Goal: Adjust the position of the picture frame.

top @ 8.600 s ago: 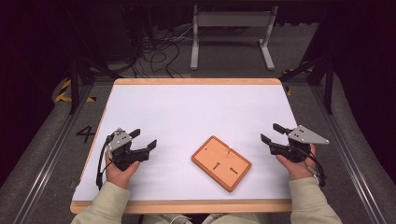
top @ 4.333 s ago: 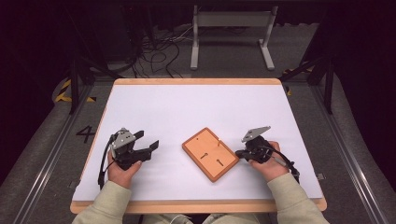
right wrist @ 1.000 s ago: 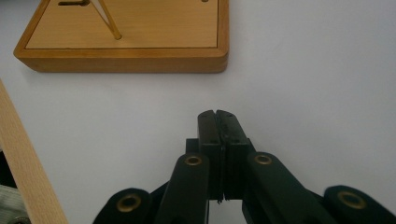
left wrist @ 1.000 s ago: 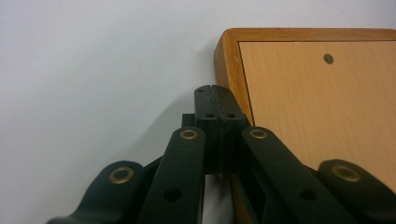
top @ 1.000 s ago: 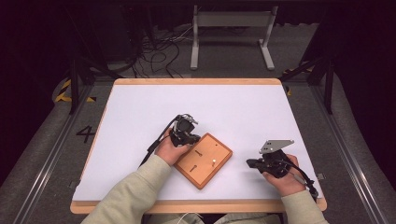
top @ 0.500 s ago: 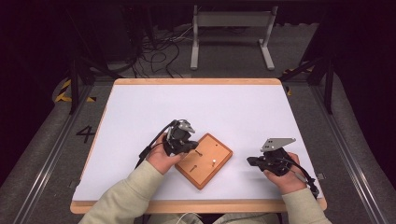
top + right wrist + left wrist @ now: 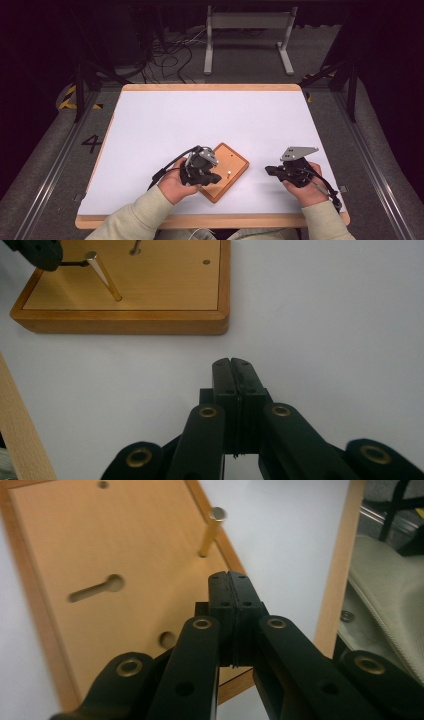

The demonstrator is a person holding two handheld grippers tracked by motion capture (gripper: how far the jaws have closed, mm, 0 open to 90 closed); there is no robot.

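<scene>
While I hold both tools low over the near half of the white table (image 7: 165,120), I note the following. My left gripper (image 7: 209,177) sits over the near-left part of the wooden board (image 7: 235,165), jaws pressed flat together with nothing between them, as the left gripper view confirms. That board lies tilted on the table, near the front edge and roughly midway across. It carries a raised rim, a keyhole-shaped slot (image 7: 95,588), small round holes, and one brass peg (image 7: 210,534) standing upright close to the rim. My right gripper (image 7: 272,171) rests well to the right of the board, apart from it, jaws likewise clenched on nothing and pointing toward the board's side. From the right gripper view the peg appears just beside the left gripper's black tip; whether they touch, I cannot tell.
</scene>
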